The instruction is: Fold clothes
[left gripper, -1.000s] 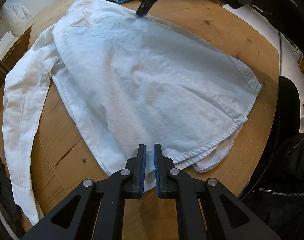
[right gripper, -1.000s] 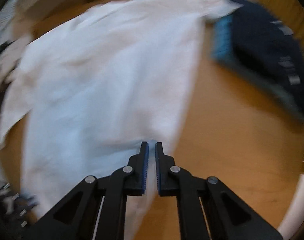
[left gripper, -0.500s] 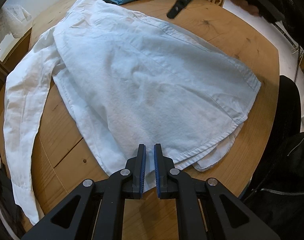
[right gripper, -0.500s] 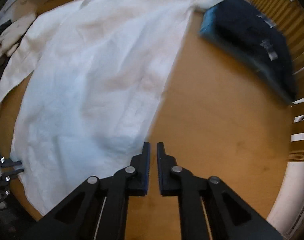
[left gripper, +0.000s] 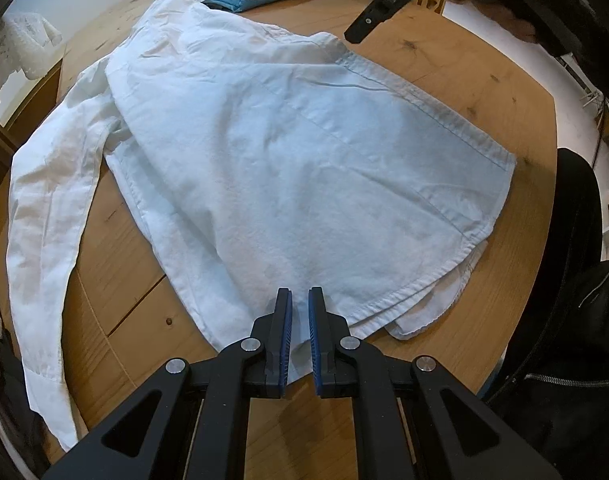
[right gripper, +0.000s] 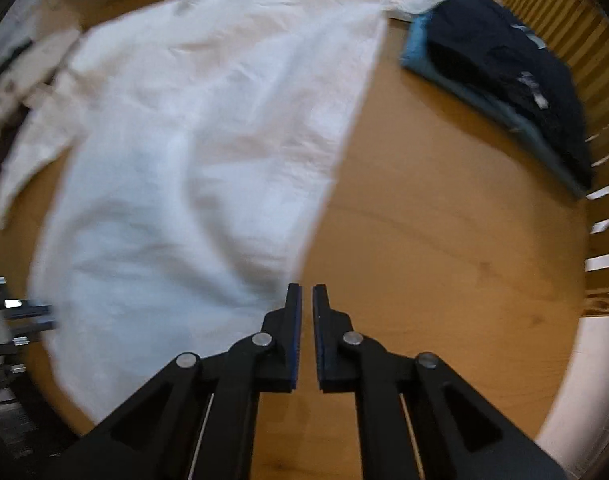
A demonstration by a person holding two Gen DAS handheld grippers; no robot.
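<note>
Two grippers over one white shirt (left gripper: 288,168) spread flat on the round wooden desk (left gripper: 456,64), one side already folded in, long sleeve (left gripper: 44,216) trailing off along the left. Left gripper (left gripper: 300,308) clenched, nothing visibly pinched, hovering right over the hem end. Right gripper (right gripper: 307,300) clenched and empty, over bare desk just beside the shirt's straight right edge; shirt lies to its left. Shirt's long axis runs away from the left gripper toward the collar, near the folded dark clothes pile (right gripper: 504,72). Left is nearer the hem, likely next grab.
</note>
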